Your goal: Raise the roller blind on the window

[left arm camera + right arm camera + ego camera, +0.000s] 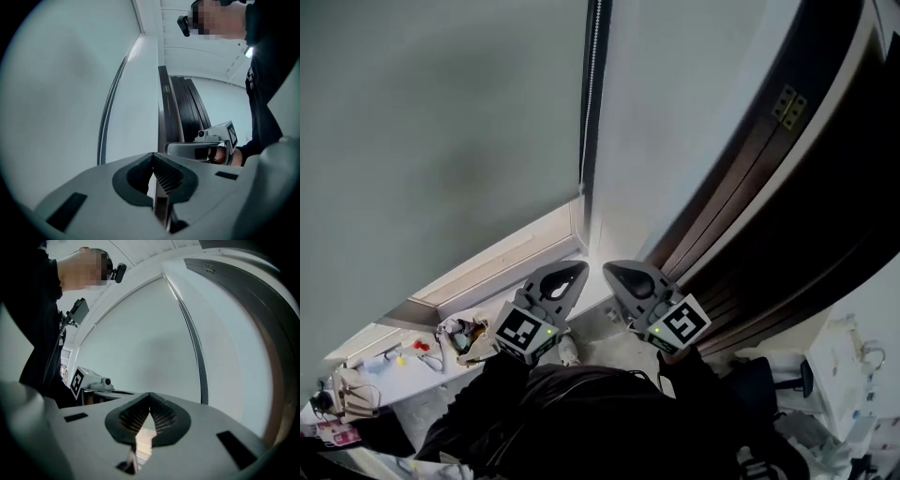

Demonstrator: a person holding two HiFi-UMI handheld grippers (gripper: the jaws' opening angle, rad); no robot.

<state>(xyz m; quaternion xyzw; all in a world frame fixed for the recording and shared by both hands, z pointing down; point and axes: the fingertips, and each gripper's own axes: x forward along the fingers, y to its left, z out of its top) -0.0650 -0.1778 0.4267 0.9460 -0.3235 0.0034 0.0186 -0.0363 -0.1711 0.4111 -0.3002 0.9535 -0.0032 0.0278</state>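
A grey roller blind [441,141] hangs lowered over the window, its bottom edge just above the sill [502,258]. The bead chain [592,94] runs down the blind's right edge beside the white wall; it also shows as the chain [107,119] in the left gripper view and the chain [197,352] in the right gripper view. My left gripper [577,271] and right gripper [607,270] are side by side below the chain's lower end, both pointing at the corner. Both are shut with nothing between their jaws. Neither touches the chain.
A dark wooden door frame [769,187] stands just right of the grippers. A white sill shelf [403,361] at lower left carries small clutter. Bags and white items [834,384] lie on the floor at lower right.
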